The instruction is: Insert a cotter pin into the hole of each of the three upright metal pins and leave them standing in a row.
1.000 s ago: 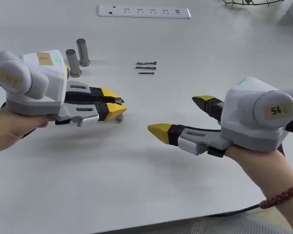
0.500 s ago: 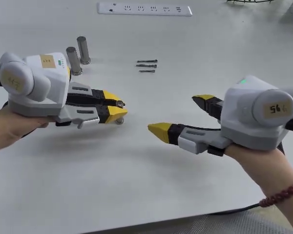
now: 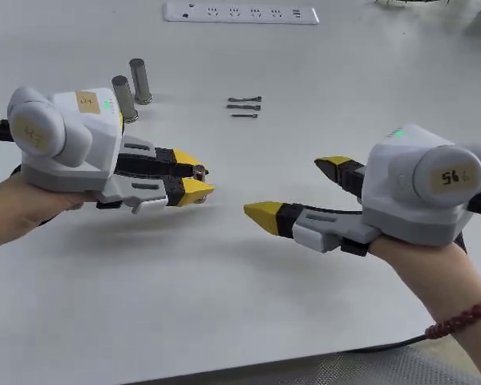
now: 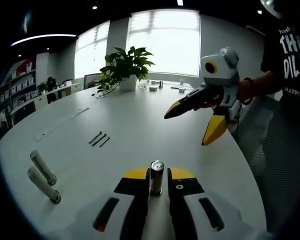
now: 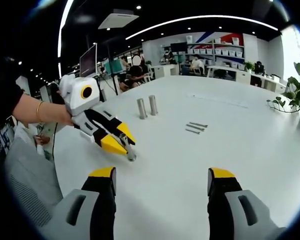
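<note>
Fingers of our left gripper clamp 1 metal pin at middle left, while our right gripper holds its fingers spread apart at lower right above the table.

Each pin, upper left: smooth grey metal, satin finish. Cotter pins: dark metal. Table: matt white. Left gripper, right gripper: smooth white plastic shells.

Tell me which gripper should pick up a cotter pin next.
Right. The right gripper is open and empty; the left gripper is shut on a metal pin. The cotter pins lie loose ahead of both.
</note>
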Demonstrator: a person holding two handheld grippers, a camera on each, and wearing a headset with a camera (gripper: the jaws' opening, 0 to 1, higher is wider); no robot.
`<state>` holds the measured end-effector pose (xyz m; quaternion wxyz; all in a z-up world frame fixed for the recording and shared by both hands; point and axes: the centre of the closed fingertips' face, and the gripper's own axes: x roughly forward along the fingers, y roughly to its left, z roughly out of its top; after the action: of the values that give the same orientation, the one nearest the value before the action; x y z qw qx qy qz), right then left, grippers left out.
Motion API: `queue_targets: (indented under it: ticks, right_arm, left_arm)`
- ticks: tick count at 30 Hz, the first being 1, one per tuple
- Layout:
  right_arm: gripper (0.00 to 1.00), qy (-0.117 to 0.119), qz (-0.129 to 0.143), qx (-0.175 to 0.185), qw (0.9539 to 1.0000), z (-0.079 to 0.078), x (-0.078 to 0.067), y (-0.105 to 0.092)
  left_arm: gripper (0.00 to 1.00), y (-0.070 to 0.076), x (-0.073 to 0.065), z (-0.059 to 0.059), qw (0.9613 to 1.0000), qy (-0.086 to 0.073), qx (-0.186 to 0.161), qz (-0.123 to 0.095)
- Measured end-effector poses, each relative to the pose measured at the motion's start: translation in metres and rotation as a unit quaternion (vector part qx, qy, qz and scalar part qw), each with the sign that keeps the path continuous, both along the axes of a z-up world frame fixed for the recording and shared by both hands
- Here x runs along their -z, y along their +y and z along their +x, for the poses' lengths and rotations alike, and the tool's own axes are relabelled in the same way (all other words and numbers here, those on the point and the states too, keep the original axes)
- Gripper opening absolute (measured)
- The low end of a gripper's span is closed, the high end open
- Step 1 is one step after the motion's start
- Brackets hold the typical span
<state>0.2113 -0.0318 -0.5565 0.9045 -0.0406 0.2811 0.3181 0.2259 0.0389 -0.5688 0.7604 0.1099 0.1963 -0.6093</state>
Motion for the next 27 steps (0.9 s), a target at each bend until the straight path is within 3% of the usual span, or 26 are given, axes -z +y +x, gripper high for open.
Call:
queue_targets:
  ticks: [5,11,13,15,21,24,27]
  right_arm:
    - [0.71,0.001,0.002,0.001,1.0000,0.000,-0.001,-0.001]
    - [0.65,-0.004,0.002,-0.009,0.9999,0.003,-0.006,0.000]
    - [0.63,-0.008,-0.001,-0.014,0.9999,0.007,-0.007,-0.002]
    - [0.60,-0.009,0.000,-0.017,0.9998,0.010,-0.008,-0.003]
    - [0.53,-0.012,-0.015,-0.041,0.9990,0.022,-0.011,-0.003]
    - [0.47,-0.012,-0.022,-0.057,0.9981,0.031,-0.015,-0.003]
    - [0.44,-0.004,-0.040,-0.077,0.9962,0.043,-0.009,-0.003]
  left_arm:
    - [0.19,0.001,-0.003,0.004,0.9998,0.004,-0.017,-0.006]
    - [0.32,0.007,-0.012,0.011,0.9969,0.021,-0.073,-0.018]
    - [0.34,0.011,-0.015,0.014,0.9954,0.011,-0.094,-0.015]
    - [0.36,0.013,-0.017,0.011,0.9946,0.014,-0.102,-0.017]
    - [0.49,0.021,-0.026,0.007,0.9868,0.016,-0.159,-0.024]
    - [0.52,0.025,-0.029,0.007,0.9809,0.013,-0.192,-0.028]
    - [0.55,0.029,-0.029,0.007,0.9740,0.021,-0.223,-0.033]
